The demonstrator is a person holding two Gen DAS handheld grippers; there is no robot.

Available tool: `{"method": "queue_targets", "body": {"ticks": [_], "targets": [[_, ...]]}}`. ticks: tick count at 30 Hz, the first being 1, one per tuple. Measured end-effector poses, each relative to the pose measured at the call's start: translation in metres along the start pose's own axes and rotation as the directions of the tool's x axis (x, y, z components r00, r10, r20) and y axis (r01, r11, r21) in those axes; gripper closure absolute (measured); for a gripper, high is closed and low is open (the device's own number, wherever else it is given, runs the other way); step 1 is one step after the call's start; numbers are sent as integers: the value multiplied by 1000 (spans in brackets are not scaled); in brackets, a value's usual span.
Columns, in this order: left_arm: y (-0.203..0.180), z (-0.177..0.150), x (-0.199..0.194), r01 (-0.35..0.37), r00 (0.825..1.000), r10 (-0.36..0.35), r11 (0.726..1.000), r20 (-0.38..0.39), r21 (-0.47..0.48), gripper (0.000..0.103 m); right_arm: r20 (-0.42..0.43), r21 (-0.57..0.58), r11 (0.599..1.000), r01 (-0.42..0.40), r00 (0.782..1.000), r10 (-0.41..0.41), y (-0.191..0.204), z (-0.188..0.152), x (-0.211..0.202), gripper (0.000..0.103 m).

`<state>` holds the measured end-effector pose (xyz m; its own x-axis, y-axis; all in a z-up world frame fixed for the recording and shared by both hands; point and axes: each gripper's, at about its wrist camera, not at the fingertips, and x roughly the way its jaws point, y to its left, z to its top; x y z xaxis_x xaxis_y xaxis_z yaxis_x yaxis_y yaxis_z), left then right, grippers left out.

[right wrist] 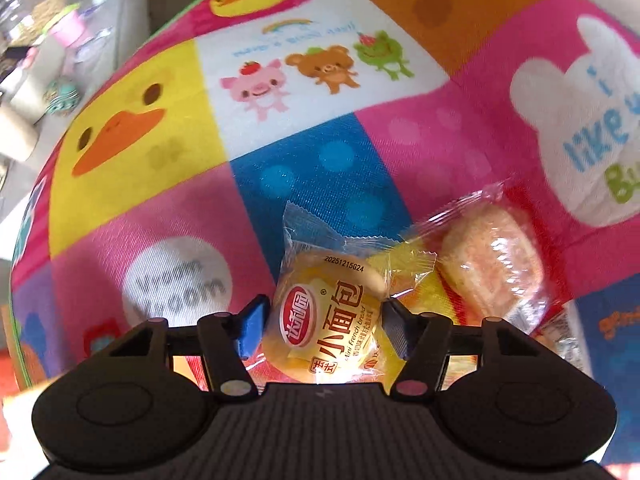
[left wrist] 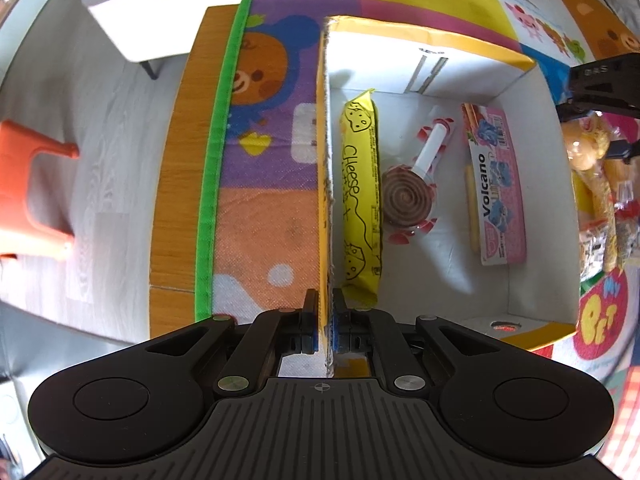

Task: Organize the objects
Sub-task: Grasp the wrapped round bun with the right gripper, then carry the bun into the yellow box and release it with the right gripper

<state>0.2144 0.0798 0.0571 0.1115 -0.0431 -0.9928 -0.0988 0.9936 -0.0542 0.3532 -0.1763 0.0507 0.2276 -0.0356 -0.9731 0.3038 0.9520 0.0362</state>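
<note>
A yellow cardboard box (left wrist: 460,48) with a white inside stands on the cartoon play mat. It holds a yellow "Cheese" packet (left wrist: 360,200), a wrapped swirl lollipop (left wrist: 408,196) and a pink "Volcano" box (left wrist: 498,188). My left gripper (left wrist: 325,300) points straight down and is shut on the box's left wall (left wrist: 325,160). To the right of the box, a mini French bread packet (right wrist: 324,320) lies on the mat. My right gripper (right wrist: 324,328) straddles it, with both pads against its sides. A second wrapped bun (right wrist: 492,264) lies just right of it.
More wrapped snacks (left wrist: 596,168) are piled right of the box. The mat (right wrist: 320,152) covers a wooden table (left wrist: 176,200). On the floor to the left are an orange chair (left wrist: 28,184) and a white table (left wrist: 160,8). A cluttered shelf (right wrist: 48,40) stands at the far left.
</note>
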Motion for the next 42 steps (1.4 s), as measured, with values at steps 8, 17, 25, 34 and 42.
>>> {"method": "queue_targets", "body": {"ticks": [8, 17, 25, 34, 42], "targets": [[2, -2, 2, 29, 1000, -29, 999, 5, 24, 96, 7, -76, 995, -57, 998, 58, -29, -46, -66, 43], [19, -4, -1, 85, 996, -84, 996, -15, 32, 96, -163, -95, 972, -213, 967, 196, -52, -130, -161, 43], [17, -11, -1, 113, 993, -111, 991, -32, 77, 95, -204, -183, 955, -231, 960, 193, -42, -179, -221, 43], [20, -6, 4, 122, 992, -121, 991, -32, 52, 95, -129, -306, 933, -189, 979, 156, -16, -182, -260, 43], [21, -10, 2, 135, 991, -134, 989, -24, 58, 94, -153, -354, 915, -195, 977, 149, 6, -186, -266, 43]]}}
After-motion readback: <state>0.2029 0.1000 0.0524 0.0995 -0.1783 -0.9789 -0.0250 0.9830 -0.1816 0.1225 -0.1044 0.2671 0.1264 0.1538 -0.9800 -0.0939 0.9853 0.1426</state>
